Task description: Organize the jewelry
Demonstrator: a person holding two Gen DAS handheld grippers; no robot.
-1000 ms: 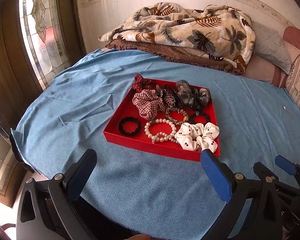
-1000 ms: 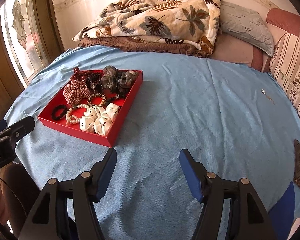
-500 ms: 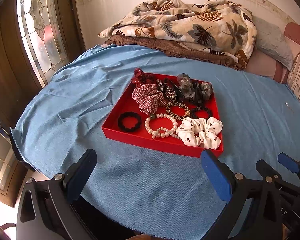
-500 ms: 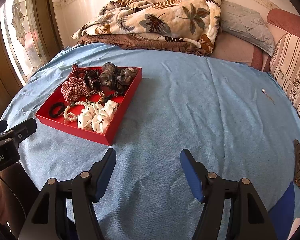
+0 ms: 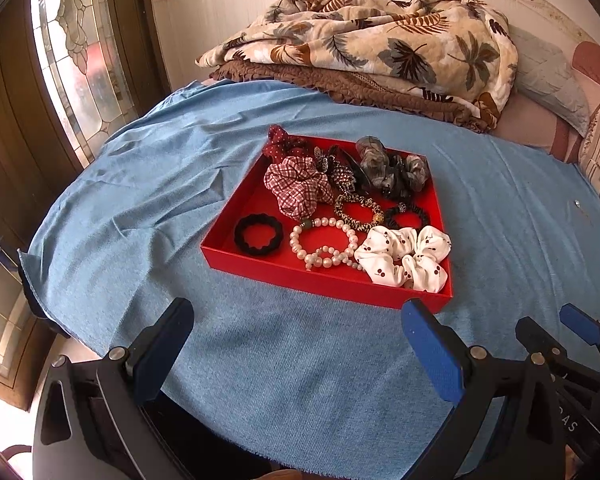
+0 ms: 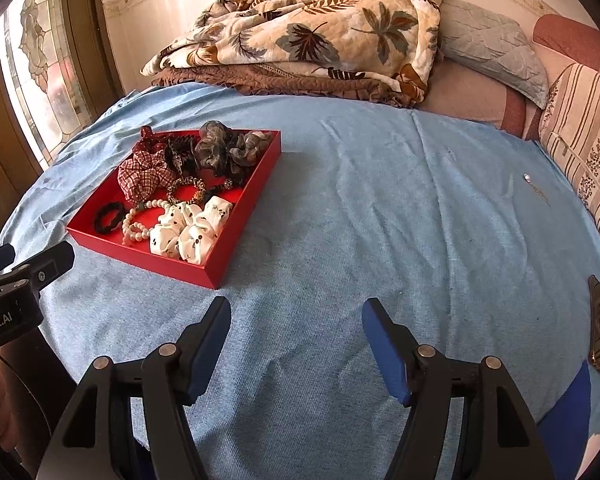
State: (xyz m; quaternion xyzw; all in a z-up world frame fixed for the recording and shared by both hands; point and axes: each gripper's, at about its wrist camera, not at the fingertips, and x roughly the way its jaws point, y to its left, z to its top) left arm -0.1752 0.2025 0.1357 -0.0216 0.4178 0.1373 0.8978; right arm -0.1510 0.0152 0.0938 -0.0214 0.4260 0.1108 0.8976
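Looking along the left gripper (image 5: pixel 296 344), its blue-padded jaws stand wide apart with nothing between them, hovering over the blue cloth (image 5: pixel 140 216) just short of the red tray (image 5: pixel 236 220). That shallow tray sits on the cloth and holds all the jewelry. Along its near side lie a black hair tie (image 5: pixel 257 235), a pearl bracelet (image 5: pixel 324 244) and a white scrunchie (image 5: pixel 404 256) with small dark prints, side by side. Behind them rest a red checked scrunchie (image 5: pixel 298 186), a patterned bead bracelet (image 5: pixel 358 212) and a small black band (image 5: pixel 408 216). At the far wall are a dark red dotted scrunchie (image 5: pixel 280 142), a sparkly clip (image 5: pixel 338 172) and grey scrunchies (image 5: pixel 380 164).

From the right wrist, the right gripper (image 6: pixel 296 344) also gapes open and empty above bare cloth, well to the right of the tray. The tray lies to the upper left with the same pieces inside, the white scrunchie nearest its front corner. The left gripper's finger shows at the left edge. A folded leaf-print quilt (image 6: pixel 320 36) lies beyond.
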